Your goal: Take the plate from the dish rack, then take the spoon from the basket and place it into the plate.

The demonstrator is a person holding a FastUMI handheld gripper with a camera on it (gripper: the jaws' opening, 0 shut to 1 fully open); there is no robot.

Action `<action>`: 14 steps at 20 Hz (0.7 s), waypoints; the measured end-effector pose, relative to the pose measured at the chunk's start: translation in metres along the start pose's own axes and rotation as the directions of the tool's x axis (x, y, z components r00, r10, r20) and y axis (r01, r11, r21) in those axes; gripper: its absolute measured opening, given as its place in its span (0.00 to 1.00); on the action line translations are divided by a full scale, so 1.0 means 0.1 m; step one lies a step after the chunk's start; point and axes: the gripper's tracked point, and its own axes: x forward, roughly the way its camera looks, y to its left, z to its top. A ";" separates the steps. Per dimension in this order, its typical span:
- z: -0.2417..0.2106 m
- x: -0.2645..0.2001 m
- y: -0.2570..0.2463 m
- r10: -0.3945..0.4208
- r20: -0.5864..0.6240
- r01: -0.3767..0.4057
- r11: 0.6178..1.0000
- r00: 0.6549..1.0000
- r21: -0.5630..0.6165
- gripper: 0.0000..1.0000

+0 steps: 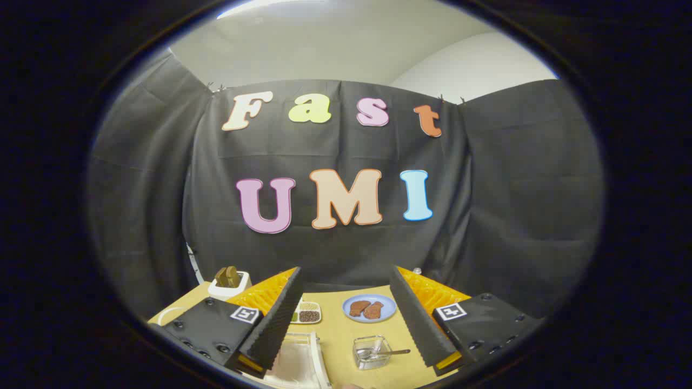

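Nothing of the task looks done yet, by my judgement: my tool (346, 324) hangs released, its ridged black fingers (273, 319) spread wide and empty. White dish rack (303, 362), glossy slatted plastic, sits just ahead of the left finger; what it holds I cannot tell. Metal spoon (386, 353) lies in a small clear basket (371, 351) on the yellow counter (338, 337), between the fingers. Beyond sits a round blue plate (369, 308) carrying brown pieces.

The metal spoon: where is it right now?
In the gripper view, the metal spoon rests in the small clear basket on the yellow table, between the open gripper fingers, nearer than the blue plate of brown food.
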 end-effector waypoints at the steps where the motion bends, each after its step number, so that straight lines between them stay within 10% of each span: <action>1: 0.00 0.02 0.04 0.008 -0.003 -0.008 1.000 1.000 0.000 1.00; 14: -0.02 0.11 0.25 0.037 -0.038 -0.036 0.999 0.999 0.022 1.00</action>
